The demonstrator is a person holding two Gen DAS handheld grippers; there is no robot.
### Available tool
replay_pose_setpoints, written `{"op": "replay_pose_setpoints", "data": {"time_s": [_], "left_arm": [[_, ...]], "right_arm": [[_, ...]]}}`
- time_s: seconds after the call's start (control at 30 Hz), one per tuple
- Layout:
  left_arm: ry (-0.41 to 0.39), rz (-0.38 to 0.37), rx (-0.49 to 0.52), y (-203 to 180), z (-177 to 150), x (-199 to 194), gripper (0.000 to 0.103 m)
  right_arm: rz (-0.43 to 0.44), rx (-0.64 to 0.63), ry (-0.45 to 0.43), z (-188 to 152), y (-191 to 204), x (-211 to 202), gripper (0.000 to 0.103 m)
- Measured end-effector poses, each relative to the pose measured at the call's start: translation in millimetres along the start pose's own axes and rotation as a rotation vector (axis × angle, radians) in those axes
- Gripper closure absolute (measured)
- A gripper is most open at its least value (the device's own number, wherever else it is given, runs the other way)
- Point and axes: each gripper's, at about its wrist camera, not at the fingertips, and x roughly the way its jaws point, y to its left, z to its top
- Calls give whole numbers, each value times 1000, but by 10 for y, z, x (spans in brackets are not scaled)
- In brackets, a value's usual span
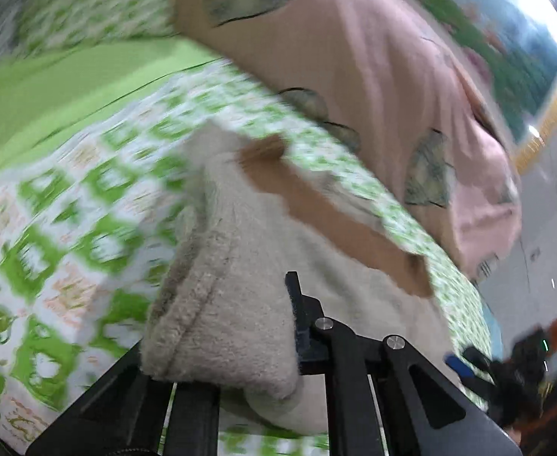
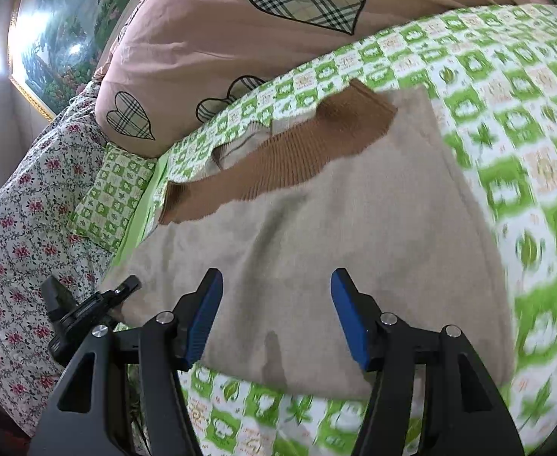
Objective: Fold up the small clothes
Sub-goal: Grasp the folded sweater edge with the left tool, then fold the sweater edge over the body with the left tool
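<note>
Left tongs (image 1: 240, 345) are clenched on the near edge of the beige garment (image 2: 316, 235), a small fleecy piece with a brown ribbed band (image 2: 278, 163) at its far end. In the left wrist view the fabric is bunched between the jaws; one black finger shows on the right of the fold and the other is hidden under the cloth. How deep the cloth sits in the jaws I cannot tell. Right tongs (image 2: 276, 315) are released: the two blue pads (image 2: 206, 315) stand apart over the near hem of the garment and do not press on it.

The garment lies on the bed, spread on the green and white checked sheet (image 2: 506, 121), with the brown band toward the pink duvet with plaid hearts (image 2: 240, 38). Seen from the right wrist camera, the left tongs are at the garment's left corner, beside the floral cover (image 2: 20, 228).

My judgement of the risks:

- Only one corner is held. If the left side is lifted for the fold while the right side stays loose, the cloth can twist and the fold will come out crooked.
- The grasp looks to be on a thick roll of fleece. Such a roll can slide out of the jaws if the pull is quick; the left view is blurred, so the hand is probably moving fast.
- When the right tongs close, they may catch the sheet together with the hem, because the cloth lies flat on it.
- A long pull could drag the whole garment over the sheet instead of folding it.
</note>
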Motion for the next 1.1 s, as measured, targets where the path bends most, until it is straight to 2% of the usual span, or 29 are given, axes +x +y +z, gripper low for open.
{"op": "replay_pose_setpoints", "data": {"time_s": [0.1, 0.23, 0.3, 0.37, 0.5, 0.6, 0.63, 0.67, 0.7, 0.77, 0.8, 0.83, 0.87, 1.0, 1.1], "left_arm": [[13, -57, 122, -453, -36, 40, 94], [79, -102, 264, -951, -252, 268, 94], [128, -96, 339, -1166, -430, 457, 94], [158, -106, 369, -1259, -560, 577, 94], [185, -115, 384, -1315, -674, 676, 94], [184, -137, 358, -1260, -638, 645, 94], [185, -143, 351, -1237, -616, 644, 94], [187, -142, 353, -1219, -615, 636, 94], [195, -139, 357, -1221, -616, 652, 94], [205, -133, 367, -1234, -624, 657, 94], [209, -124, 386, -1271, -644, 657, 94], [213, -117, 402, -1298, -656, 657, 94], [221, -112, 415, -1330, -648, 674, 94], [265, -150, 405, -1492, -499, 671, 94], [312, -202, 419, -1784, -414, 669, 94]], "right_arm": [[35, 14, 28, 183, -67, 55, 42], [161, 61, 70, 427, -109, 164, 40], [239, 70, 120, 534, -69, 309, 24], [251, 61, 152, 598, -9, 446, 21], [274, 38, 253, 692, 162, 844, 21], [236, 17, 310, 727, 274, 1144, 21], [232, 17, 317, 741, 292, 1211, 24], [231, 15, 317, 765, 318, 1276, 35], [236, 12, 319, 798, 339, 1329, 41], [241, -1, 314, 892, 376, 1443, 44], [227, -24, 311, 950, 419, 1513, 51], [217, -40, 313, 990, 435, 1547, 59], [209, -67, 316, 1041, 471, 1594, 83], [251, -104, 299, 1230, 515, 1442, 87], [268, -140, 253, 1405, 530, 1057, 87]]}}
